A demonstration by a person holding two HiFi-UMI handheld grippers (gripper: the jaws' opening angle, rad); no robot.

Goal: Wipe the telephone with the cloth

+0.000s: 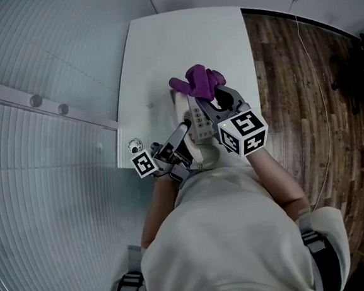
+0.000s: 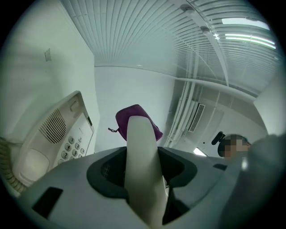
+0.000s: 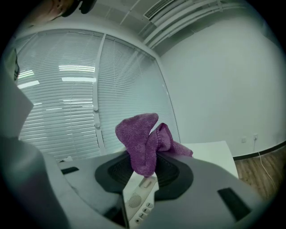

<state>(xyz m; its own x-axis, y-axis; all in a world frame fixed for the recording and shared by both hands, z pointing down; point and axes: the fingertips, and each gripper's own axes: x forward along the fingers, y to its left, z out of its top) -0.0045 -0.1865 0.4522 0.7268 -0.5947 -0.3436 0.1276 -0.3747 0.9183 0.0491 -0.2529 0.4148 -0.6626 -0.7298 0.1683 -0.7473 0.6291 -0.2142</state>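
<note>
A cream telephone base with a keypad sits on the white table. My left gripper is shut on the cream handset, held lifted beside the base. My right gripper is shut on a bunched purple cloth, which hangs over the far end of the base. In the right gripper view the cloth stands up between the jaws, with the base just beneath it. The cloth also shows behind the handset's tip.
A small round object lies near the table's left front corner. The handset's coiled cord trails at the left. Window blinds run along the left; wooden floor with a thin cable lies to the right.
</note>
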